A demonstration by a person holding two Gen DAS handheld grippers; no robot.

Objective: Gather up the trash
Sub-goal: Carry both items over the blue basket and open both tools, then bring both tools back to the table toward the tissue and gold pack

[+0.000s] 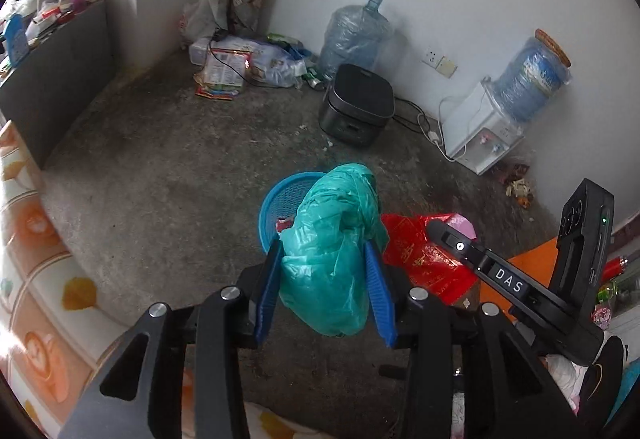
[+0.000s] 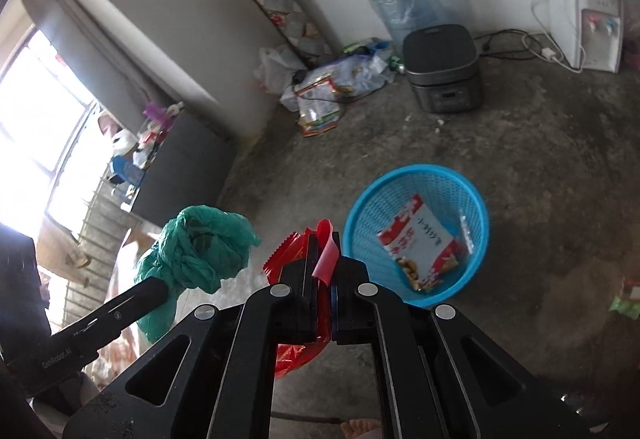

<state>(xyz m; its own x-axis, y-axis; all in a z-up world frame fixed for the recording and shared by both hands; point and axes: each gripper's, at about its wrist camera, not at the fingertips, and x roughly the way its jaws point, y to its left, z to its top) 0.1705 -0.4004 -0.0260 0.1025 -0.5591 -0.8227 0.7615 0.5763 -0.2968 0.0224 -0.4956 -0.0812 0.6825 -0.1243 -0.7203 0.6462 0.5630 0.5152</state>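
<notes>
My left gripper is shut on a crumpled green plastic bag and holds it in the air above the near rim of the blue mesh basket. The green bag also shows in the right wrist view. My right gripper is shut on a red plastic bag, just left of the blue basket. The red bag also shows in the left wrist view. A red and white snack packet lies inside the basket.
A black rice cooker, an empty water jug and a white water dispenser stand along the far wall. Bags and wrappers are piled in the corner. A grey cabinet is at left. Small wrappers lie beside the dispenser.
</notes>
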